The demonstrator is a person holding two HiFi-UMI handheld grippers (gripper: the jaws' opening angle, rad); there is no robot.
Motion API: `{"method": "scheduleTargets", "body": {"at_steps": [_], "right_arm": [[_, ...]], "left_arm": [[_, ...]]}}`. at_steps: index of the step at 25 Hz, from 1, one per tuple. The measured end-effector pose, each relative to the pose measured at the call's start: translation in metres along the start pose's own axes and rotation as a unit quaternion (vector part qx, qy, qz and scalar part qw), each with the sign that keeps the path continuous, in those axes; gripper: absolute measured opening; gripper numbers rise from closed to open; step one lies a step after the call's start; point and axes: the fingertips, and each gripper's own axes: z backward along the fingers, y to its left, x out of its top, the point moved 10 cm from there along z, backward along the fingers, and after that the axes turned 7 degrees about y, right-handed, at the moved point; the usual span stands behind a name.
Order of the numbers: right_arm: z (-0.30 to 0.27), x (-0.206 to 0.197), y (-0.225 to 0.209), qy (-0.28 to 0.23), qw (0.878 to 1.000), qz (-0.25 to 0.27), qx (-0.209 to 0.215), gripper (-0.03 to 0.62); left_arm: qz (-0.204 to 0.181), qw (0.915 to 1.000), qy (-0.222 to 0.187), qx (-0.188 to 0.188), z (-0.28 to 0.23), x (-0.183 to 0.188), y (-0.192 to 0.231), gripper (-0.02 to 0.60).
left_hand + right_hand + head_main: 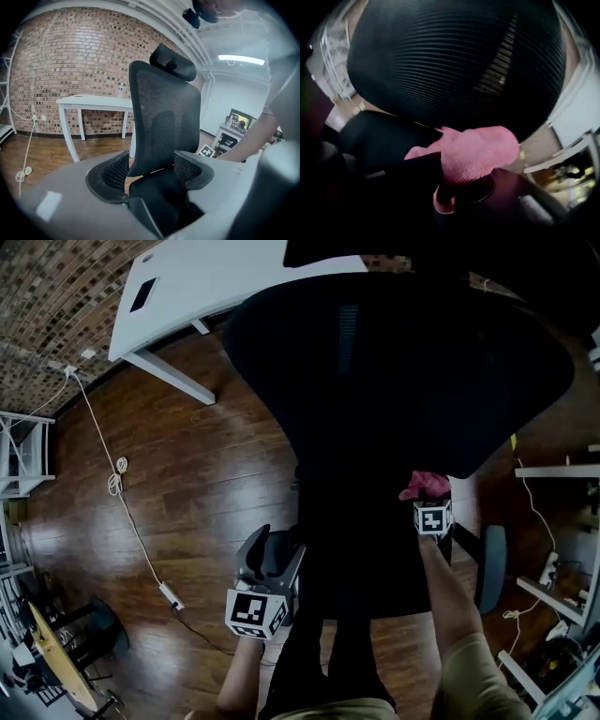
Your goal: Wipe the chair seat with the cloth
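Observation:
A black office chair stands below me, its mesh backrest [394, 362] toward the top of the head view and its dark seat [375, 549] in front of my legs. My right gripper [429, 502] is shut on a pink cloth [427, 486] at the seat's right rear, close to the backrest. In the right gripper view the cloth [478, 152] bunches out of the right gripper [461, 183], with the seat [379, 136] just beneath. My left gripper [272, 559] hovers open at the seat's left edge. The left gripper [152, 171] looks at the backrest [164, 122] and holds nothing.
A white table [197, 282] stands beyond the chair against a brick wall [70, 56]. A white cable [117, 484] trails across the wood floor on the left. The chair's right armrest [493, 568] and white shelving [562, 521] lie to the right.

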Motion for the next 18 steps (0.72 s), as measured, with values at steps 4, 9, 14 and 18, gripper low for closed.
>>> {"method": "scheduleTargets", "body": {"at_steps": [4, 9, 14, 18], "right_arm": [[0.011, 0.024, 0.168, -0.099, 0.96, 0.014, 0.26, 0.046], [0.009, 0.039, 0.314, -0.042, 0.93, 0.059, 0.36, 0.044], [-0.009, 0.013, 0.251, -0.039, 0.954, 0.084, 0.286, 0.041], [-0.017, -0.036, 0.097, 0.045, 0.989, 0.017, 0.14, 0.041]], "left_arm": [[0.01, 0.9998, 0.003, 0.016, 0.011, 0.001, 0.005, 0.288], [0.002, 0.9997, 0.005, 0.024, 0.024, 0.008, 0.005, 0.288], [-0.002, 0.9998, 0.007, 0.021, 0.032, 0.01, 0.0, 0.285], [-0.006, 0.9999, 0.016, -0.003, 0.029, -0.004, -0.015, 0.282]]}}
